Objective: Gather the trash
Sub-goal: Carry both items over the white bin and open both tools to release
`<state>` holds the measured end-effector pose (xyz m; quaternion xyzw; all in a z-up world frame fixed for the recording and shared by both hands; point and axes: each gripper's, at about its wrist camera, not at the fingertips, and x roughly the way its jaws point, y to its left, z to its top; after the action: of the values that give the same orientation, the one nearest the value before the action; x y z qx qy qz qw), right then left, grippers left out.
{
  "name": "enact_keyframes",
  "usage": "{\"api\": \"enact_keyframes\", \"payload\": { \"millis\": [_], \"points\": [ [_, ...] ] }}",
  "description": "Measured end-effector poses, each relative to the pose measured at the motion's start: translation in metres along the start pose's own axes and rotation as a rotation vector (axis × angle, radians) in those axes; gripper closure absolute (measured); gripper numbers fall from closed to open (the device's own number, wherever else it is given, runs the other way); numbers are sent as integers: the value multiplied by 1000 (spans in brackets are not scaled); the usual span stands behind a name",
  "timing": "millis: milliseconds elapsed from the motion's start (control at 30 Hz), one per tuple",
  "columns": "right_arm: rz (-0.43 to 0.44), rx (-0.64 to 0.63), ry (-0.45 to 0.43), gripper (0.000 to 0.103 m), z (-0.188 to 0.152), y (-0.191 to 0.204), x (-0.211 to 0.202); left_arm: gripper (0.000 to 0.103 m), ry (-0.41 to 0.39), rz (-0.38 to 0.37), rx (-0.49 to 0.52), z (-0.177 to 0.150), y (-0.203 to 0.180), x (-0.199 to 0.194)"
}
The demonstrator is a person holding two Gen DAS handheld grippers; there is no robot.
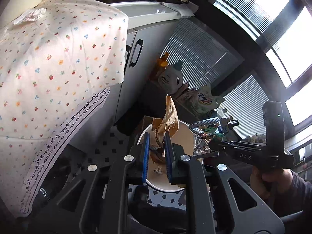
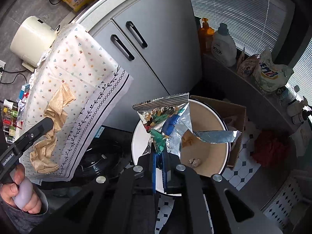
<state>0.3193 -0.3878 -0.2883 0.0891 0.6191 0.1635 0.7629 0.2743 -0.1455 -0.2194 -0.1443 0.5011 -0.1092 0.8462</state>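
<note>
My left gripper (image 1: 157, 136) is shut on a crumpled brown paper bag (image 1: 167, 120) and holds it above a round white bin (image 1: 167, 188) on the floor. The bag also shows in the right wrist view (image 2: 51, 128). My right gripper (image 2: 159, 156) is shut on a torn silver foil snack wrapper (image 2: 167, 113) over the same bin (image 2: 206, 146). The wrapper shows in the left wrist view (image 1: 206, 131) beside the bin's right rim. A small foil ball (image 2: 194, 161) lies on the bin's bottom. More wrappers (image 1: 29, 16) lie on the flowered tablecloth (image 1: 58, 62).
Grey cabinet doors (image 2: 156, 44) stand behind the bin. A cardboard box (image 2: 232, 113) sits beside it. Detergent bottles and bags (image 2: 224, 44) line a ledge under window blinds. A black round appliance (image 2: 101, 159) lies under the table. A red cloth (image 2: 271, 148) lies on the tiled floor.
</note>
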Motion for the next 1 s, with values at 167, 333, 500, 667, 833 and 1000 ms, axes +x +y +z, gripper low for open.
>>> {"api": "enact_keyframes", "payload": {
  "millis": [167,333,500,667,833,1000],
  "points": [
    [-33,4,-4,46,-2,-8,7,88,48,21,16,-10,-3,13],
    [-85,41,-45,42,-10,-23,-12,88,94,13,53,-12,-11,34],
    [-171,89,-107,21,-27,-41,-44,88,142,-27,127,-11,-28,62],
    [-191,145,-144,16,-42,-55,-73,87,196,-69,197,-8,-56,88],
    [-209,197,-190,10,-56,-64,-98,22,188,-101,245,-1,-80,93],
    [-222,208,-217,8,-56,-58,-107,10,160,-102,269,14,-92,78]
  ]
}}
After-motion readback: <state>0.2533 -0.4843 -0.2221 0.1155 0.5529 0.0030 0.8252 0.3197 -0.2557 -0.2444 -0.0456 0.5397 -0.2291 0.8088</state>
